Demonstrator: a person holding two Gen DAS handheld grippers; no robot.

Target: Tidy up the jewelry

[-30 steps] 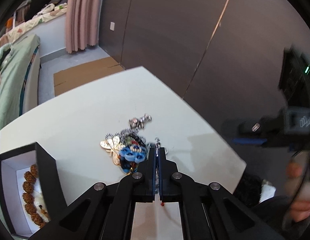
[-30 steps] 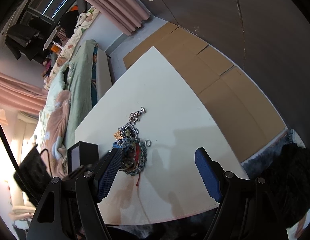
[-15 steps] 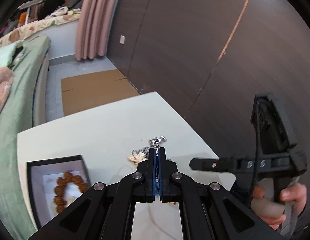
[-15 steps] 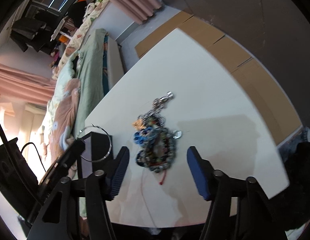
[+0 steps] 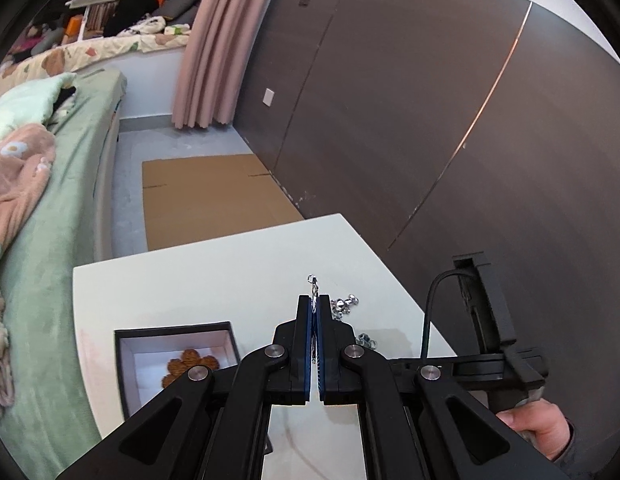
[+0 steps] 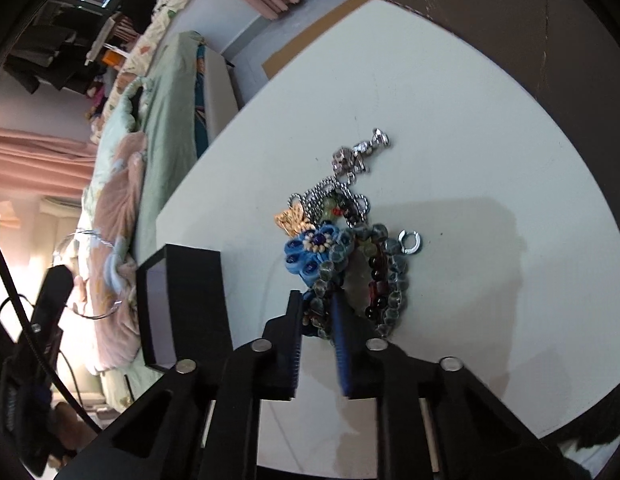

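The left gripper [image 5: 314, 303] has its jaws pressed together on a thin silver chain [image 5: 313, 286], whose clasp end sticks out past the tips above the white worktop [image 5: 213, 276]. Near the worktop's left edge stands a black box [image 5: 173, 330] with a white lining, and a brown bead bracelet [image 5: 189, 364] lies inside it. The right gripper [image 6: 316, 302] has narrow jaws that are closing, and a grey-green bead bracelet [image 6: 394, 300] from the jewelry pile [image 6: 342, 240] is between the tips; I cannot tell if the pads press it yet. The pile lies near the middle of the worktop, with a blue flower piece [image 6: 310, 248], a small silver ring [image 6: 410, 241] just beside it, and silver charms [image 6: 362, 152] farther out. A person's hand [image 5: 538, 428] holds the right gripper's handle.
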